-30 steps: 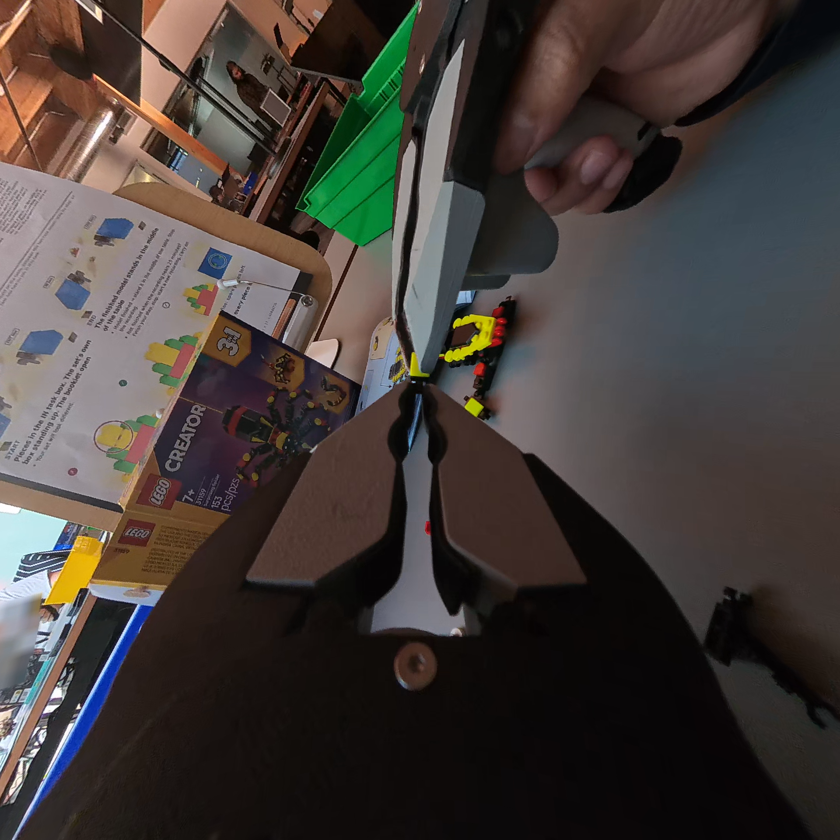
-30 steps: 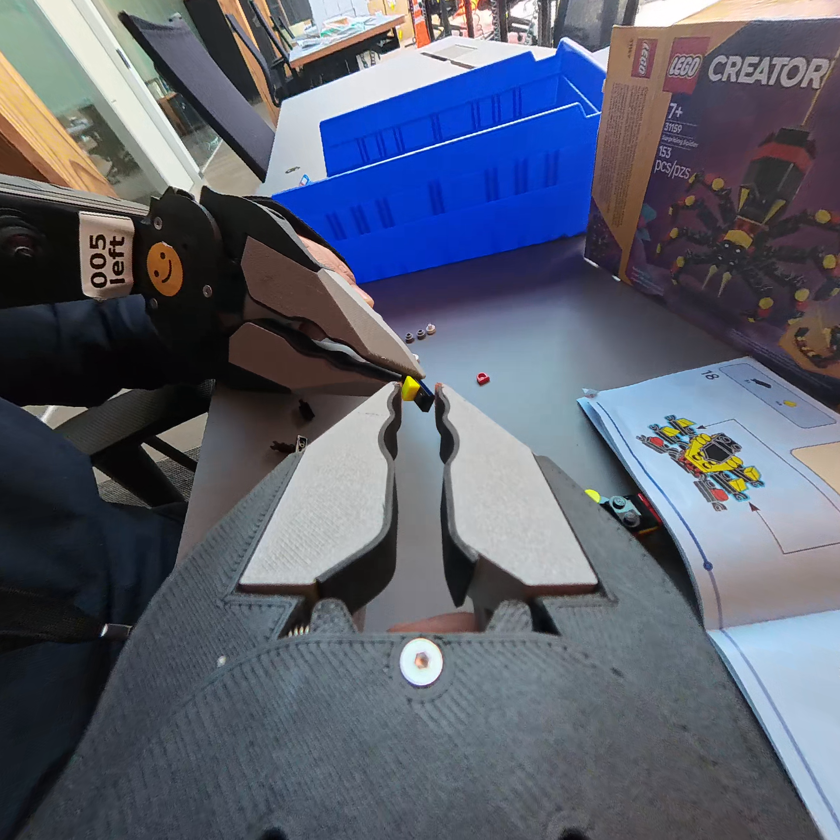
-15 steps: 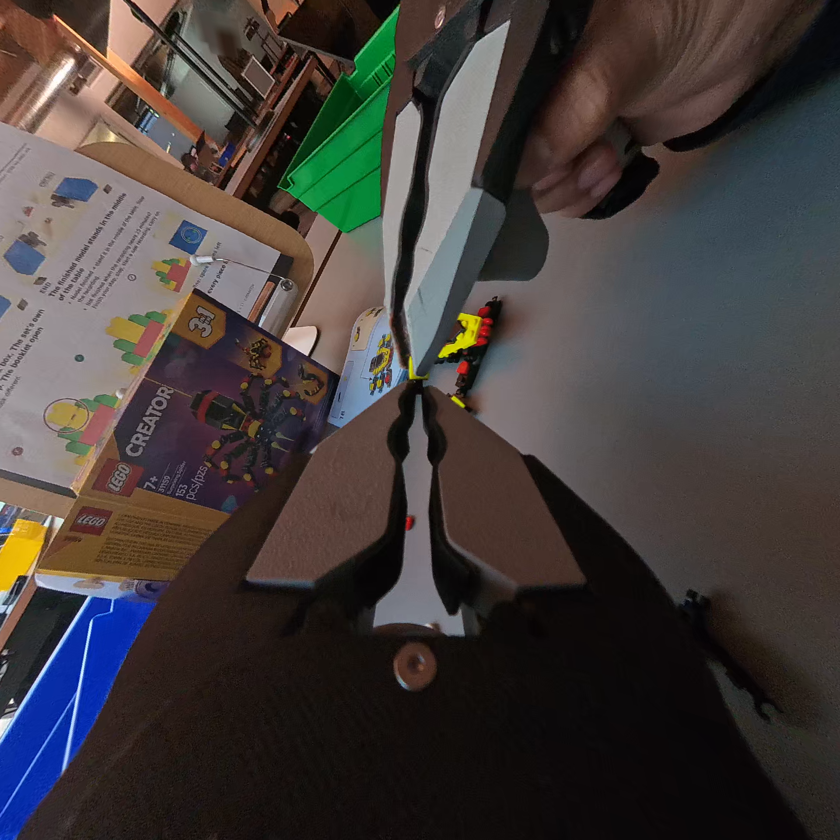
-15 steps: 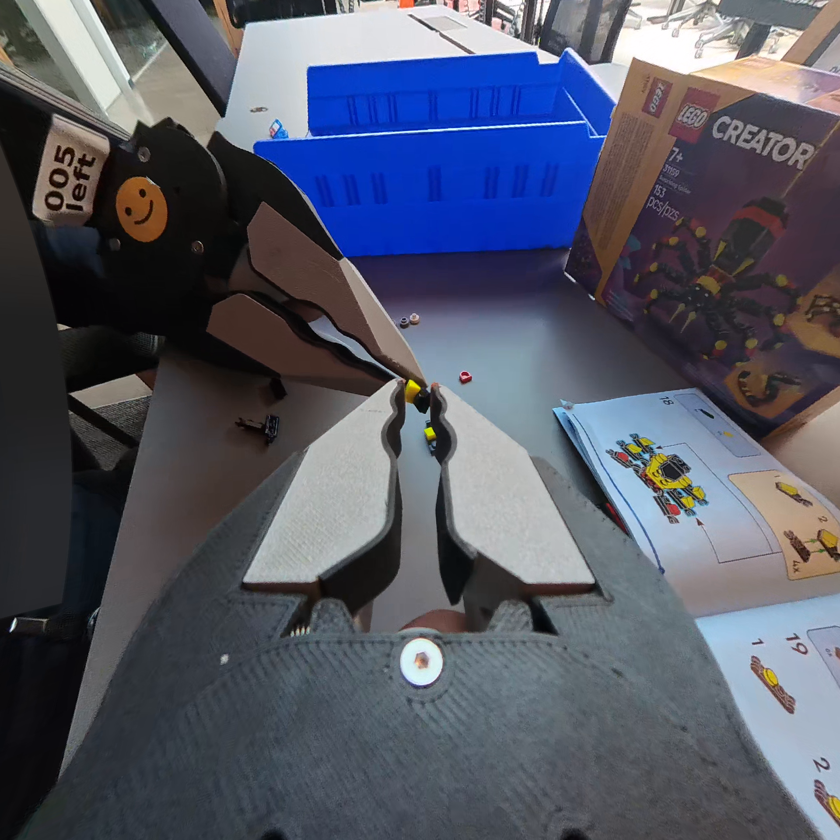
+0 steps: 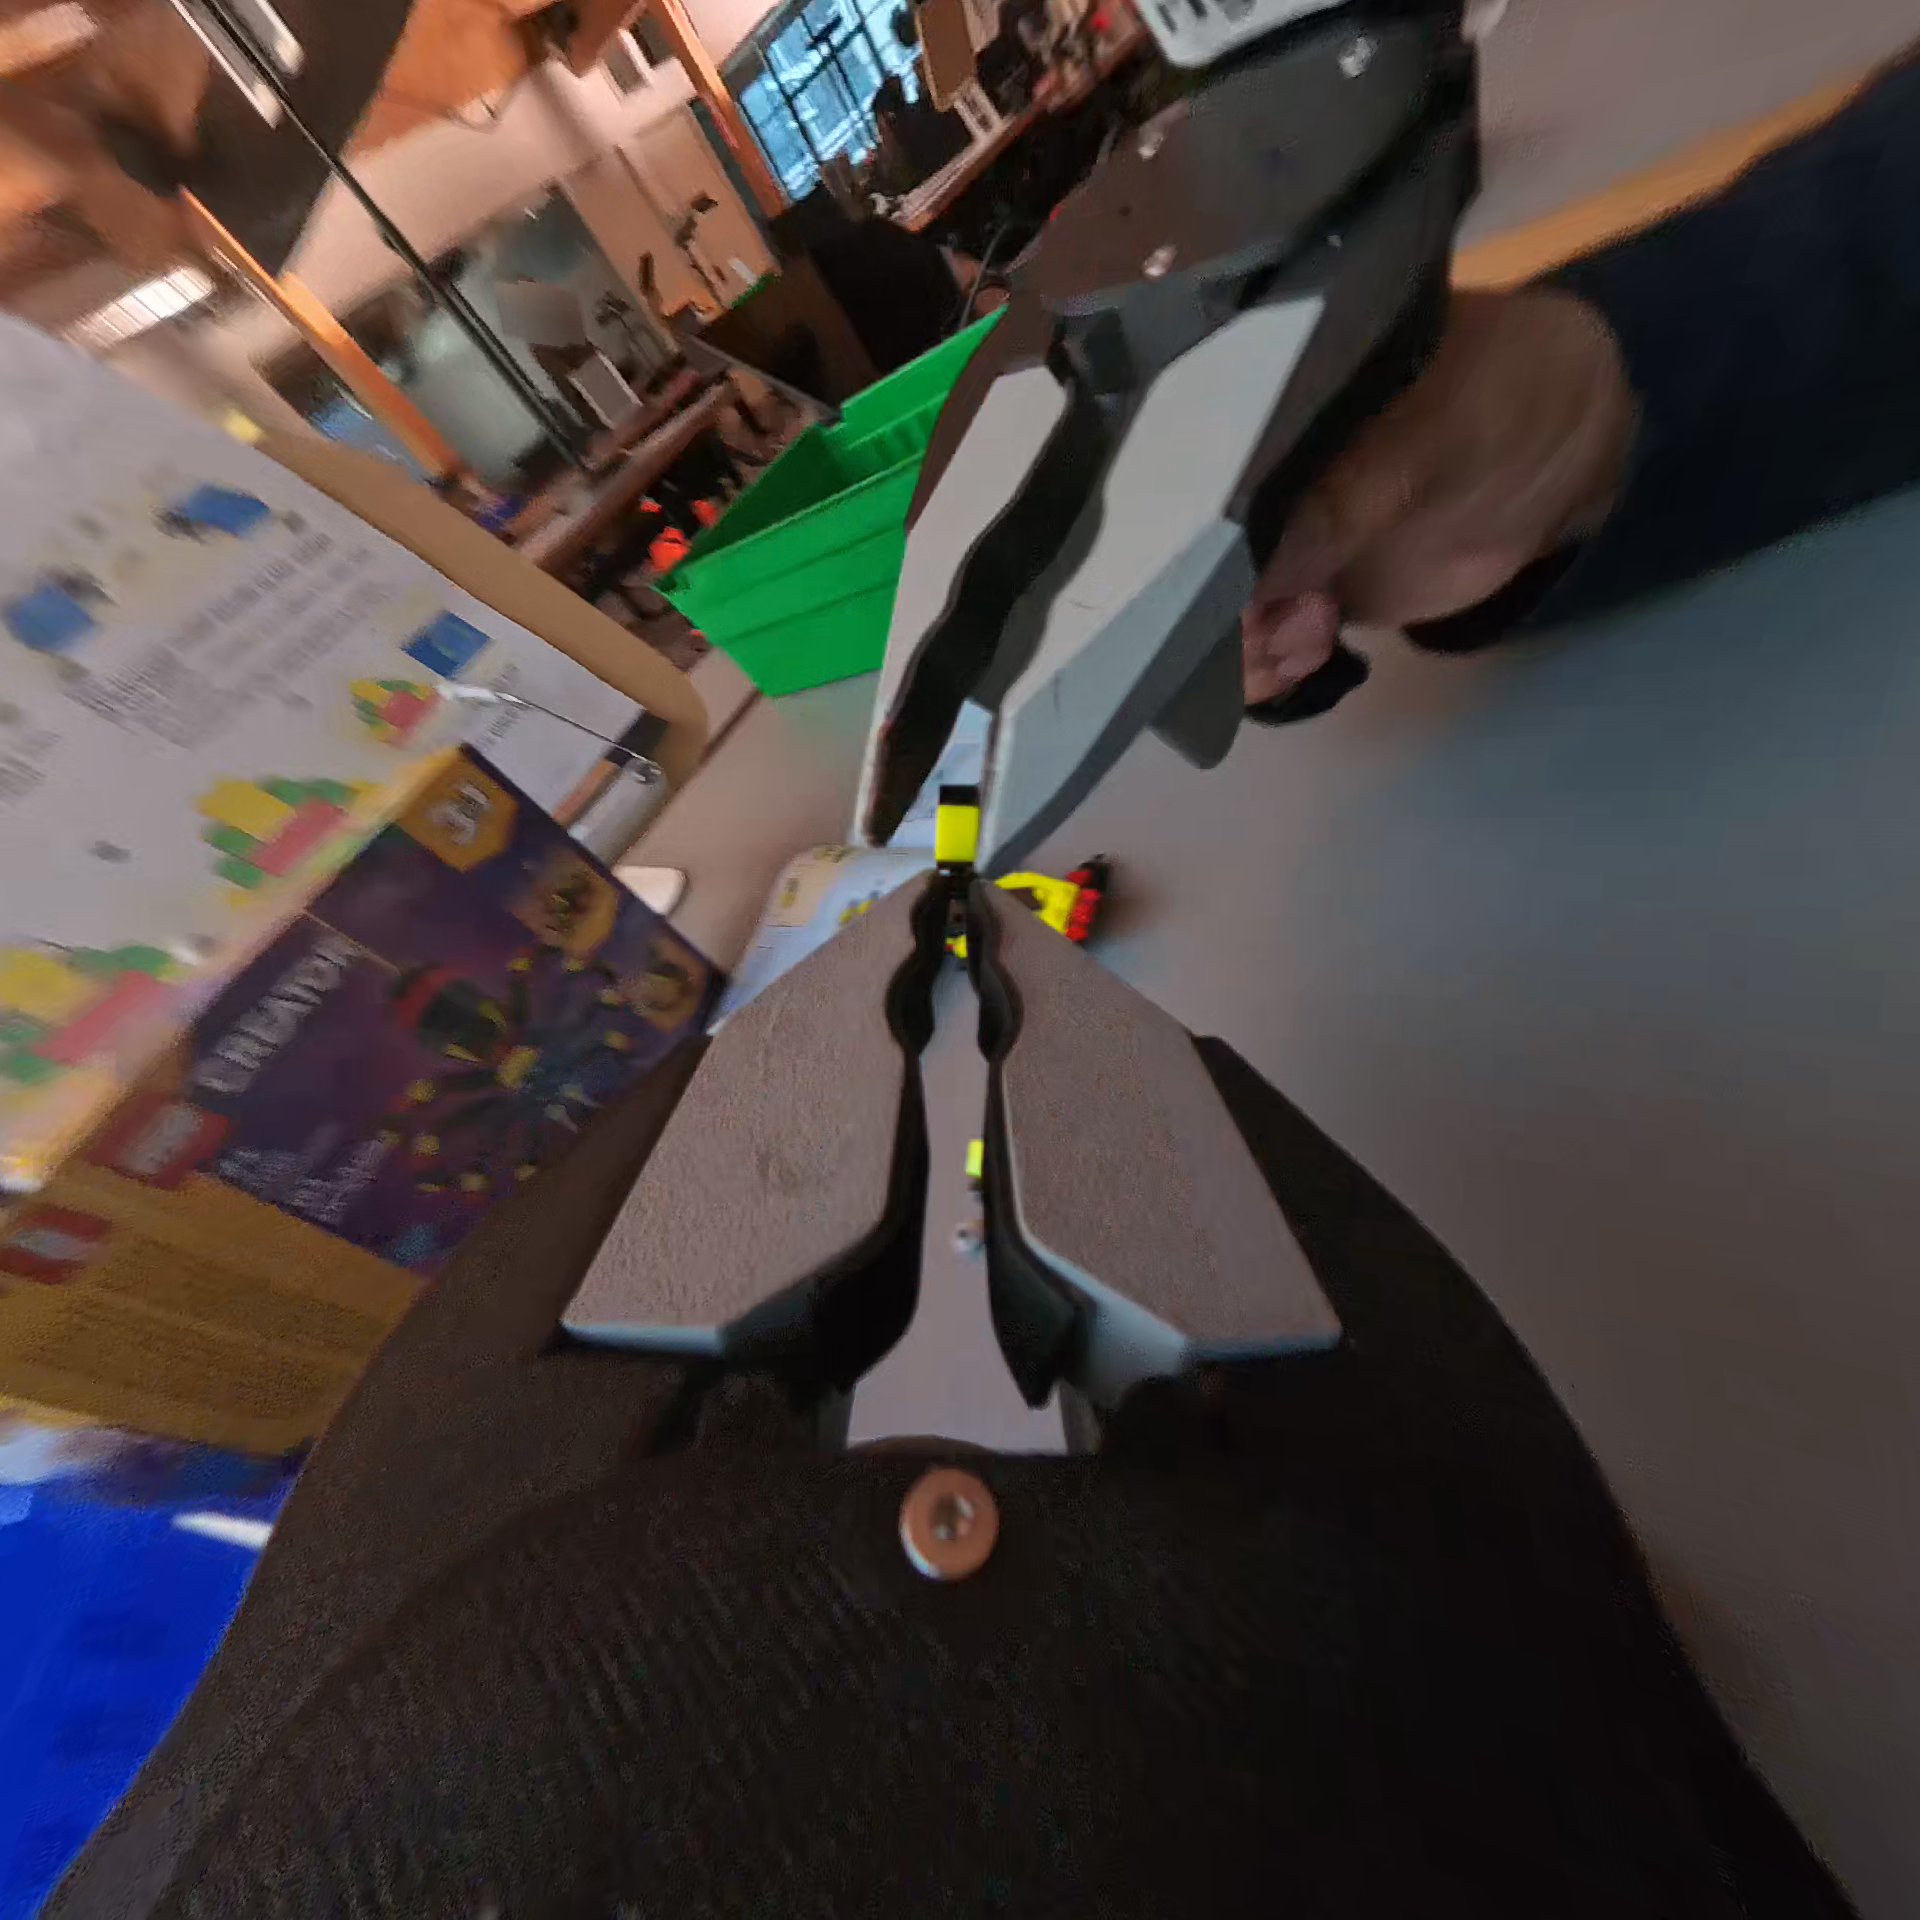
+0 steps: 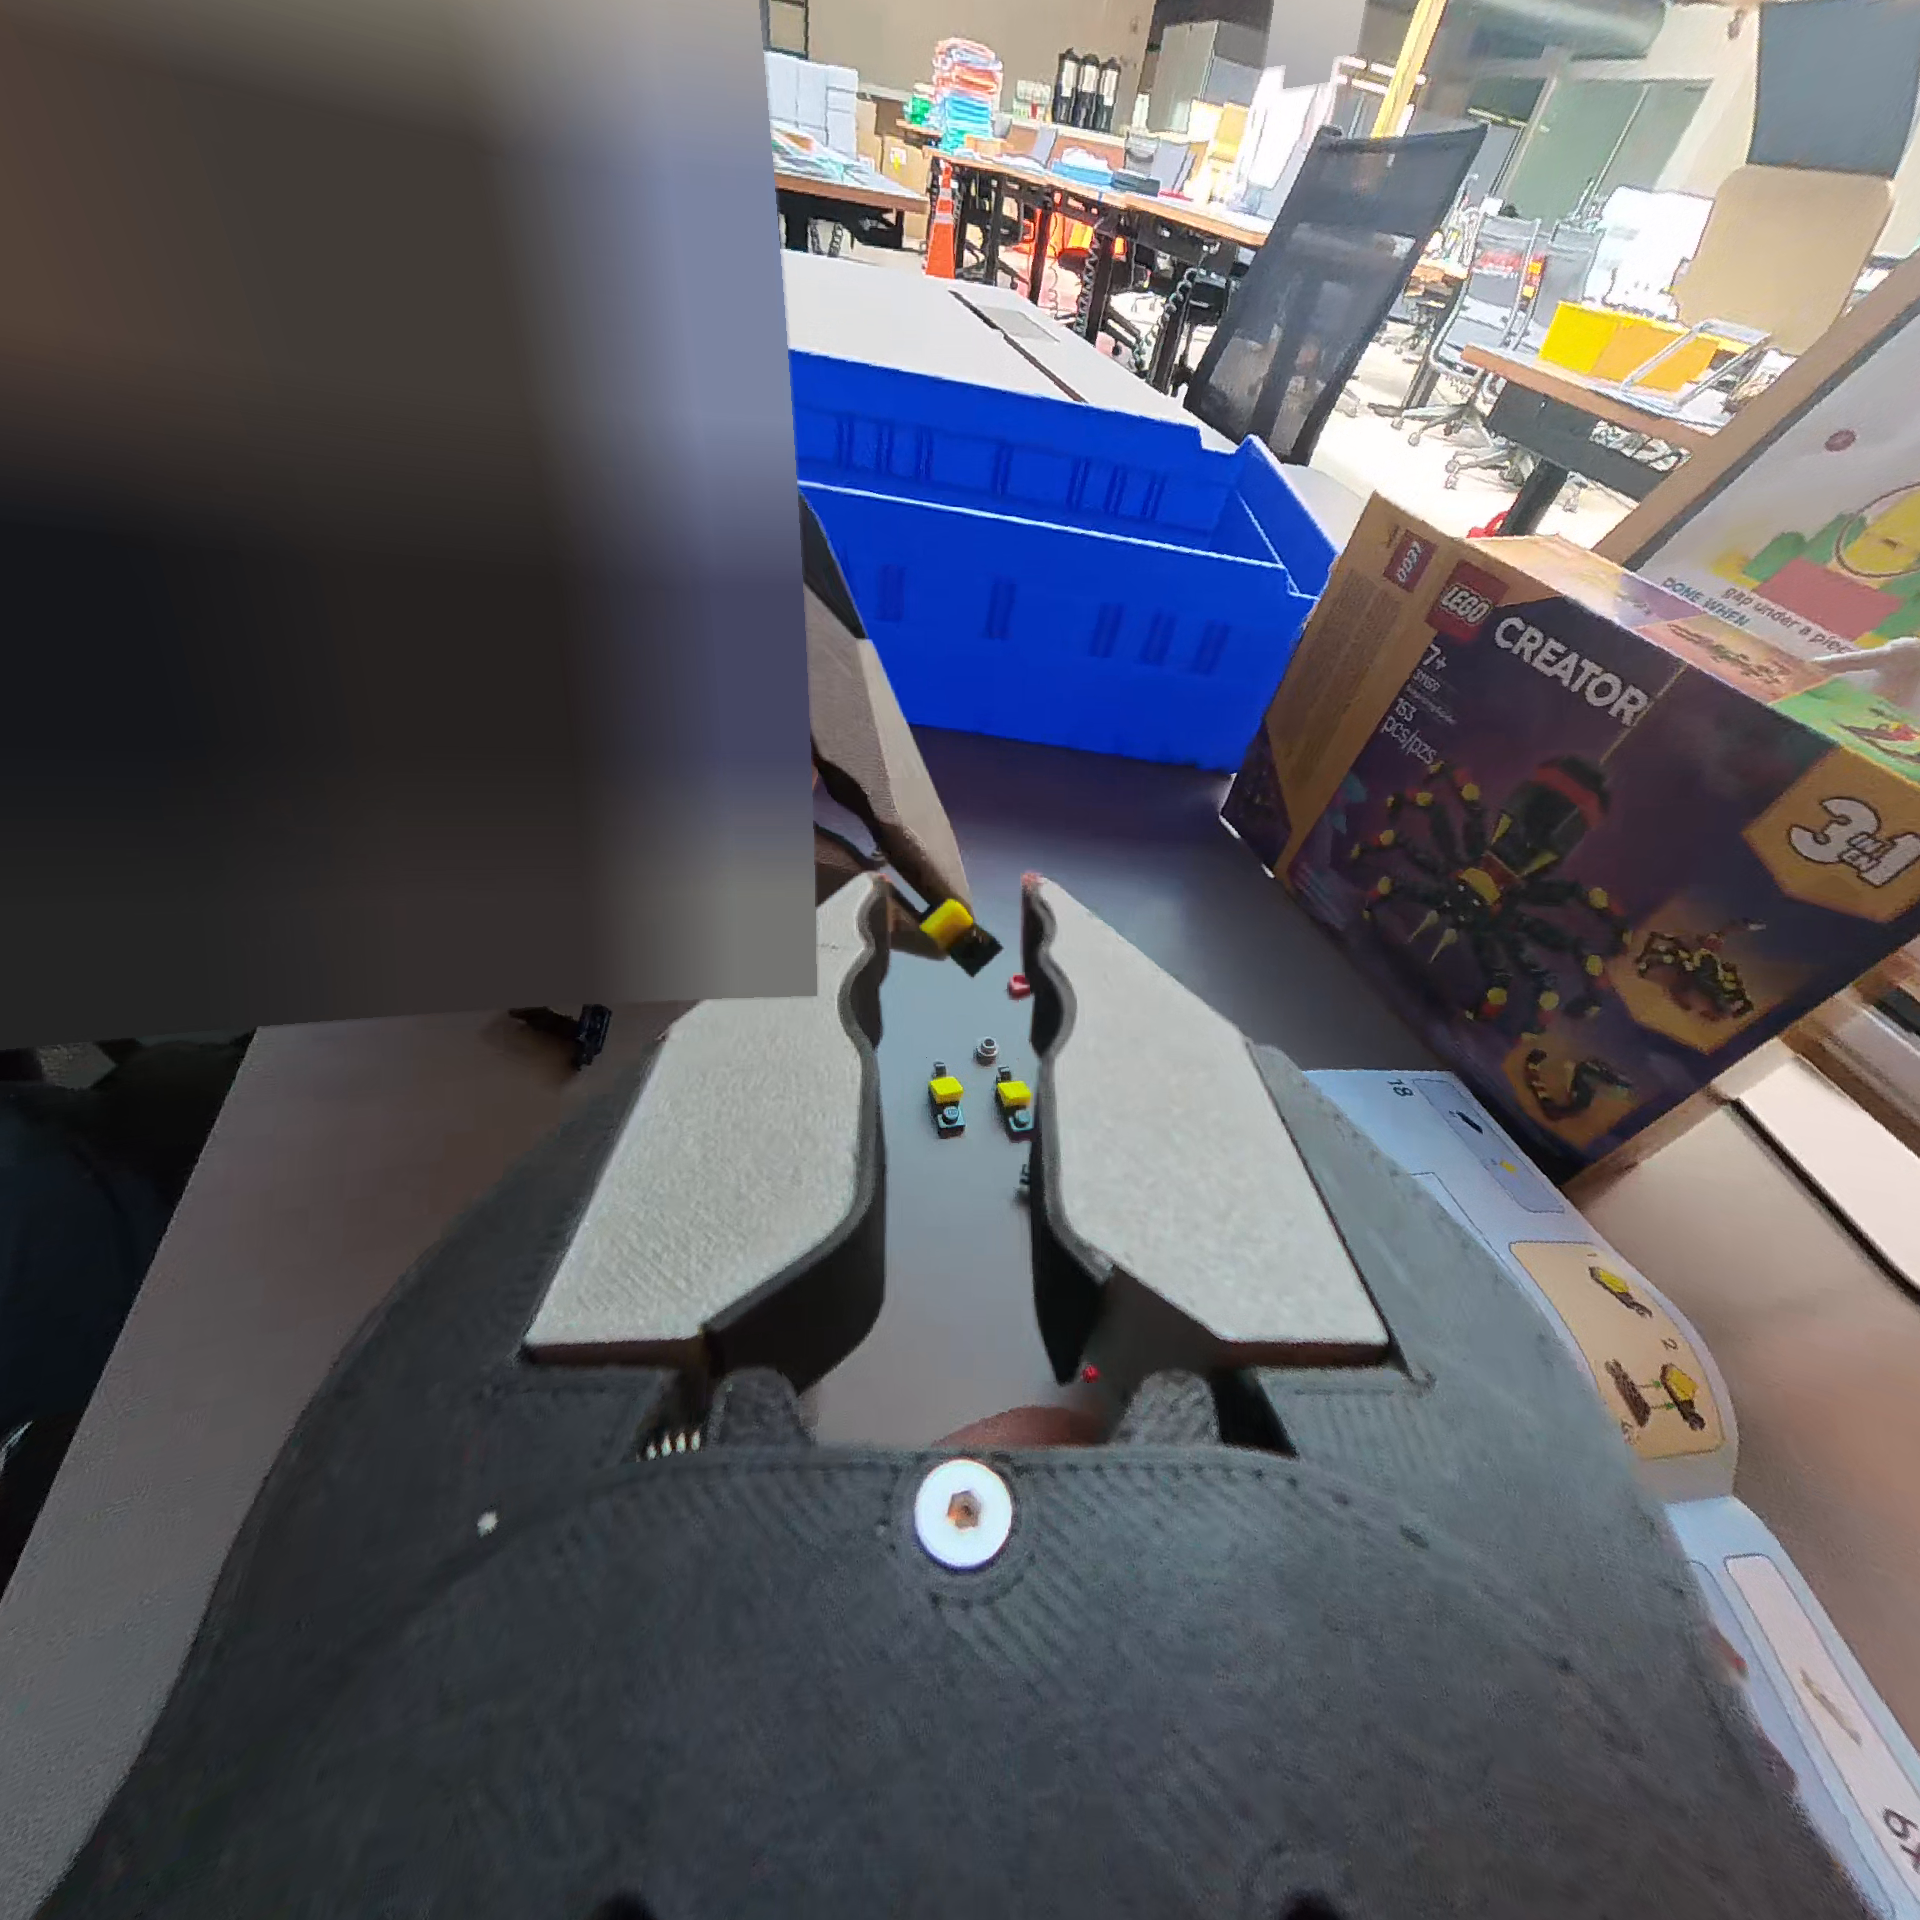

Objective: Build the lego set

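My left gripper [image 5: 957, 889] is shut on a small yellow and black lego piece [image 5: 957, 826] that sticks out past its tips. My right gripper [image 6: 956, 902] is open. Its tips stand on either side of that piece [image 6: 954, 927] without touching it. In the left wrist view the right gripper [image 5: 938, 805] reaches in from above with its jaws apart. The left gripper's fingers [image 6: 883, 769] reach in from the left in the right wrist view. A partly built yellow and red model [image 5: 1051, 900] lies on the grey table [image 5: 1558, 1039].
Two small yellow and black pieces [image 6: 945, 1097] [image 6: 1013, 1099], a grey stud [image 6: 987, 1049] and a red piece [image 6: 1018, 983] lie under the right gripper. A black piece [image 6: 582, 1029] lies to the left. A blue bin [image 6: 1039, 623], the set's box [image 6: 1538, 831], an open booklet [image 6: 1507, 1236] and a green bin [image 5: 821, 561] stand around.
My right gripper has opened and its tips have come off the small piece. The left gripper keeps hold of it. Both grippers have tilted and both views have shifted.
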Available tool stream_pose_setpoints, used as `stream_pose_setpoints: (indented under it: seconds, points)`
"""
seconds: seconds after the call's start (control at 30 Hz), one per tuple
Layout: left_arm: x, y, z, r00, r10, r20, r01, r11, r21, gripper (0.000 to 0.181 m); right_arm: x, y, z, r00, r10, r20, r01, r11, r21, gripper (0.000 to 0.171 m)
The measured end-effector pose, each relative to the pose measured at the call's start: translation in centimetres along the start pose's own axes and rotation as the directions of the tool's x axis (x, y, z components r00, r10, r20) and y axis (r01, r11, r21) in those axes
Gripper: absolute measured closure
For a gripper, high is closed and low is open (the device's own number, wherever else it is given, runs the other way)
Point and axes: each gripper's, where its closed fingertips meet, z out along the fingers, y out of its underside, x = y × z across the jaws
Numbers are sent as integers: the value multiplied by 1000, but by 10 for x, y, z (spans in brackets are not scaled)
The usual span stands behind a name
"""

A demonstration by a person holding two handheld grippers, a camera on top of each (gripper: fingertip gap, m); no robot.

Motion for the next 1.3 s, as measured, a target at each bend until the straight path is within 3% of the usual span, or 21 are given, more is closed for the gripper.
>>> stream_pose_setpoints:
  seconds: [0.07,0.13,0.23,0.3,0.33,0.43,0.57,0.83,1.0,1.07,1.2,1.3]
  points:
    - [3,5,3,962,-235,-136,235,972,-13,181,-2,-1,-1,1000,0,28,0,1000,10,139]
    - [11,12,4,845,-456,-279,452,888,-81,181,-6,5,-3,997,-22,76,24,999,-25,134]
    - [25,10,-1,513,-713,-478,715,663,-221,181,-15,22,-7,984,-86,155,104,989,-108,126]
    - [33,10,-7,239,-806,-542,799,481,-362,181,-19,34,-7,973,-142,179,171,973,-157,129]
    - [32,8,-9,161,-814,-558,816,428,-388,181,-19,35,-7,970,-176,170,203,966,-158,130]
    - [29,10,-11,118,-826,-552,824,391,-409,181,-30,32,-5,953,-240,186,267,954,-137,134]
    - [45,7,-17,86,-809,-581,772,422,-474,181,-35,24,-4,932,-325,161,341,936,-86,151]
    - [56,-2,-26,20,-777,-629,740,435,-513,181,-52,22,-10,888,-393,238,409,912,-19,164]
    - [45,-6,-23,49,-762,-646,784,430,-448,181,-43,17,-12,909,-366,197,375,927,-10,165]
    - [40,-6,-19,134,-756,-641,790,472,-391,178,-36,14,-13,931,-318,183,324,946,-7,165]
    - [28,7,-6,562,-646,-516,651,730,-206,168,-20,17,-12,974,-136,181,141,990,-17,165]
    - [11,12,0,864,-396,-312,398,916,-61,162,-14,17,-11,979,-2,205,4,1000,-13,165]
